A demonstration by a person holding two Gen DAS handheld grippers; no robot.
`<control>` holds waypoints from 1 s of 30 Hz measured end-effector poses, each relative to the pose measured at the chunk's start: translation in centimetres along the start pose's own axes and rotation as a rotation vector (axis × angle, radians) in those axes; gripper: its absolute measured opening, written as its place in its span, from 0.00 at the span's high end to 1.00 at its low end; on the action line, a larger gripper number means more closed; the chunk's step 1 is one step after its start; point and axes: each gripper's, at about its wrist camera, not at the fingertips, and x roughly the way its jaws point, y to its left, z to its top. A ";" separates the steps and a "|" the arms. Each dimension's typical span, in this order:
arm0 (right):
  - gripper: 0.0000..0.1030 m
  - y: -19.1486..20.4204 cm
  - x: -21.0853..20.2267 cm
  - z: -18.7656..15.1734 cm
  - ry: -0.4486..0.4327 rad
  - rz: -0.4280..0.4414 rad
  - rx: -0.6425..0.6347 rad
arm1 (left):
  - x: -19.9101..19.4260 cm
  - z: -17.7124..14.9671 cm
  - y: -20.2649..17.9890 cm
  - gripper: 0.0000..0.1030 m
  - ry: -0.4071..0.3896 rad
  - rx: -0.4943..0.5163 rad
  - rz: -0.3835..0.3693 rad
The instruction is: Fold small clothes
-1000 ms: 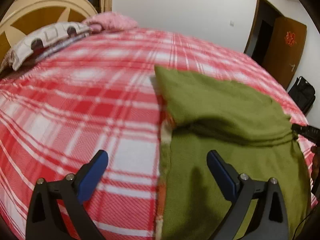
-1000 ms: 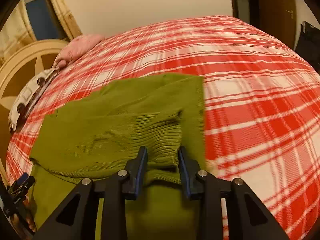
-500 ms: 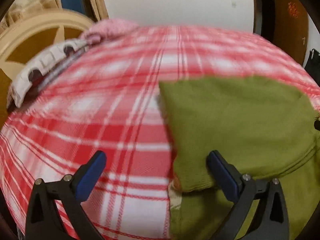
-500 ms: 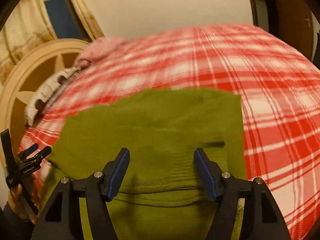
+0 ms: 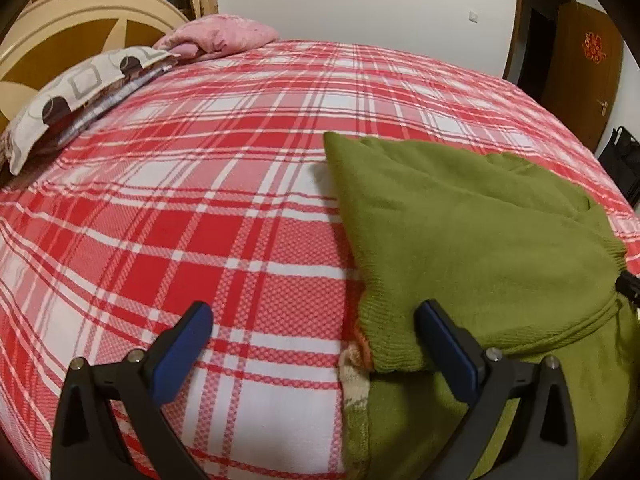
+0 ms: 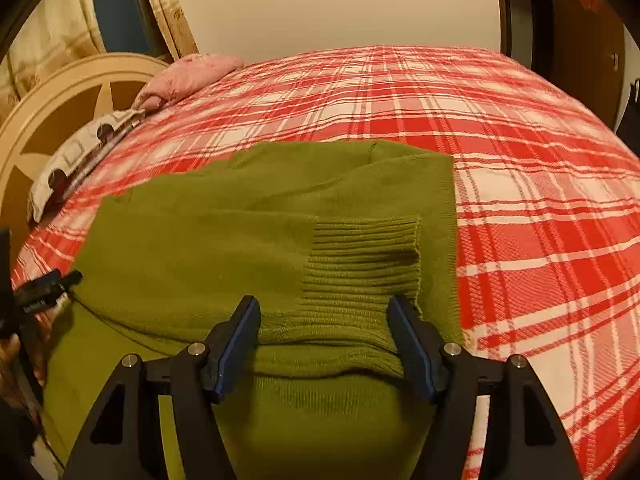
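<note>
A green knitted sweater (image 5: 460, 240) lies on the red plaid bed, its far half folded back over the near half. My left gripper (image 5: 314, 340) is open and empty, above the sweater's left edge, its right finger (image 5: 444, 344) over the folded corner. In the right wrist view the sweater (image 6: 240, 232) fills the middle, with a ribbed cuff (image 6: 360, 264) lying on top. My right gripper (image 6: 324, 340) is open, its fingers on either side of the ribbed cuff, holding nothing. The left gripper's tip (image 6: 44, 288) shows at the left edge.
The red and white plaid bedspread (image 5: 180, 220) covers the bed. A patterned pillow (image 5: 80, 92) and a pink pillow (image 5: 224, 36) lie by the cream headboard (image 5: 60, 36) at far left. A brown door (image 5: 584, 68) and a black bag (image 5: 624, 160) stand at right.
My right gripper has opened and let go of the ribbed cuff, which now lies flat on the sweater. Both grippers have drawn back slightly; the fold has settled.
</note>
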 end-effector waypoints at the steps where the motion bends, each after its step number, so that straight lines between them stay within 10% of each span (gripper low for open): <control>1: 0.34 0.0 -0.1 -0.1 0.004 -0.007 -0.008 | 0.0 0.0 0.1 0.00 0.003 -0.004 -0.005; 30: 0.35 -0.8 -3.4 -2.1 0.018 -0.084 -0.033 | -2.8 -3.8 0.3 0.00 -0.017 0.042 -0.005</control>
